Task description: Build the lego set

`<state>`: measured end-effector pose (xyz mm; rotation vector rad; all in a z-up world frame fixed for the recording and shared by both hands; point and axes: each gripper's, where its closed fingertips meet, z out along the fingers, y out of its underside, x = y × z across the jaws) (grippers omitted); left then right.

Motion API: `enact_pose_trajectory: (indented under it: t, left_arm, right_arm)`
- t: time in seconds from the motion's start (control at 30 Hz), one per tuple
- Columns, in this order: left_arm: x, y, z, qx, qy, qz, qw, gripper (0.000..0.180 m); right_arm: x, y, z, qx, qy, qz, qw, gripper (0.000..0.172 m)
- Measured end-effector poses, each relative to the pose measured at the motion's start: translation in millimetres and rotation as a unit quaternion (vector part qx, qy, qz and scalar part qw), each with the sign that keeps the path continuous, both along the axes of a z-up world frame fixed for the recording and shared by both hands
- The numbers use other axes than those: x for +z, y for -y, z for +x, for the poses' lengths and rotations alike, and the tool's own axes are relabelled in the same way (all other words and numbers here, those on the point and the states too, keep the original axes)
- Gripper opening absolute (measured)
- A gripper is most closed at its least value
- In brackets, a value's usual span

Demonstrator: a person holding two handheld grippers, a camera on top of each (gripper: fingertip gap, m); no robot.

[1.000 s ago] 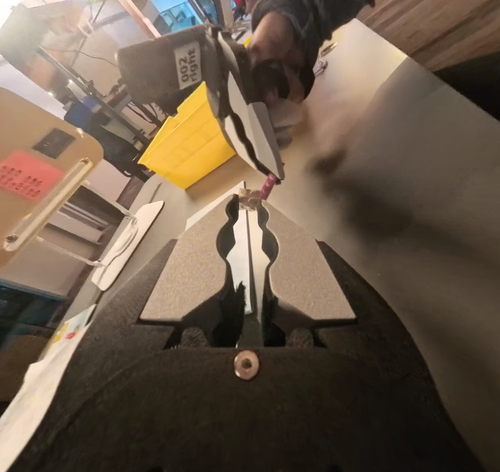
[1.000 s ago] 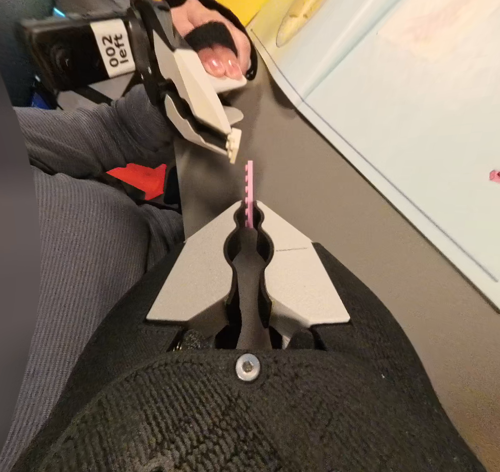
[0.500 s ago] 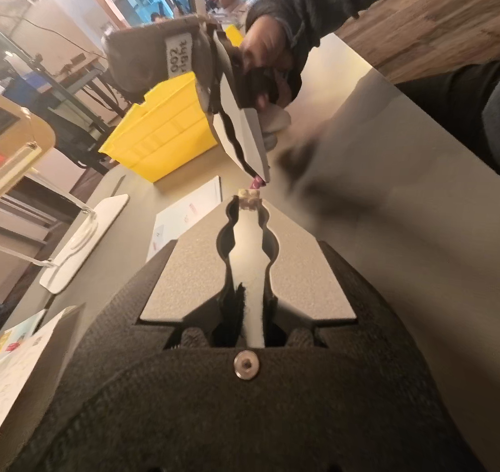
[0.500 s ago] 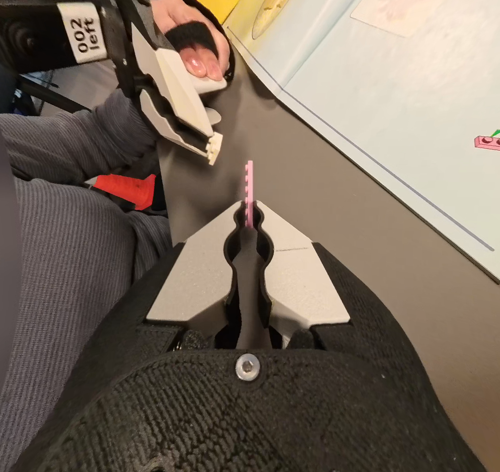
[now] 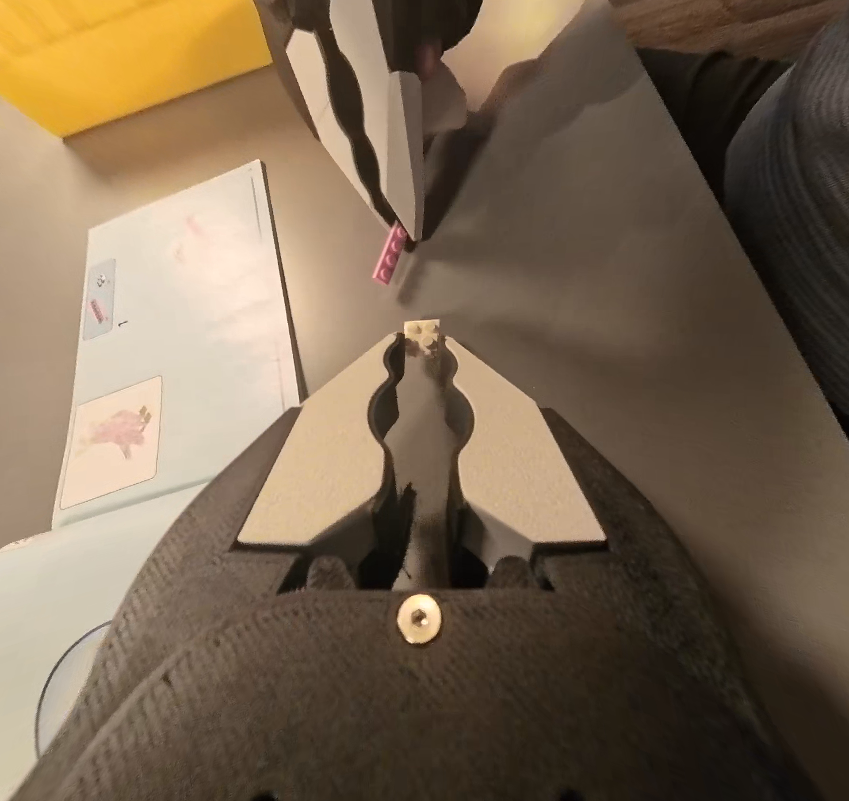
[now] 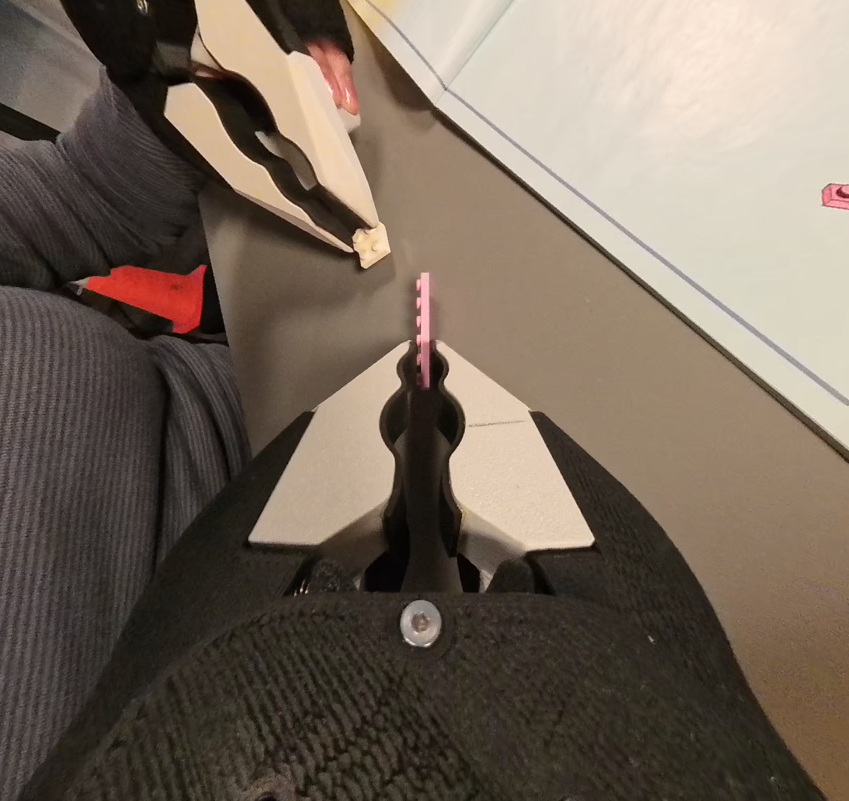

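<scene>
- Left tool: clamped on a small cream studded brick, which sticks out past the fingertips, above the desk.
- Right tool: clamped on a thin pink studded plate, held edge-on; near the cream brick, not touching.
- Pale-blue instruction sheet and yellow bin beside them.

Pink plate, cream brick, yellow bin, pale-blue booklet

The white brick has drawn nearer the pink plate.
</scene>
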<state>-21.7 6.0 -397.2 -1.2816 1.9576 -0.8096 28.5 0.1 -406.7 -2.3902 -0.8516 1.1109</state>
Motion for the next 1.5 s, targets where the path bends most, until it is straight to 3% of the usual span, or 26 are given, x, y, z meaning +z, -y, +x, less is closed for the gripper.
enact_pose_trajectory:
  t: [0.57, 1.1, 1.5]
  left_arm:
    - [-0.8, -6.5, 2.2, 0.023, 0.002, 0.011, 1.000, 0.013]
    - [13.9, -1.1, 9.8, -0.005, 0.072, 0.073, 0.995, 0.013]
    - [15.1, 0.4, 10.5, -0.012, 0.083, 0.091, 0.992, 0.013]
  right_arm:
    - [1.0, 1.9, -6.4, -0.006, -0.033, -0.031, 0.999, 0.003]
    - [11.1, 6.2, -14.5, 0.012, -0.057, -0.059, 0.997, 0.003]
    - [11.8, 8.9, -17.7, 0.024, -0.059, -0.072, 0.995, 0.003]
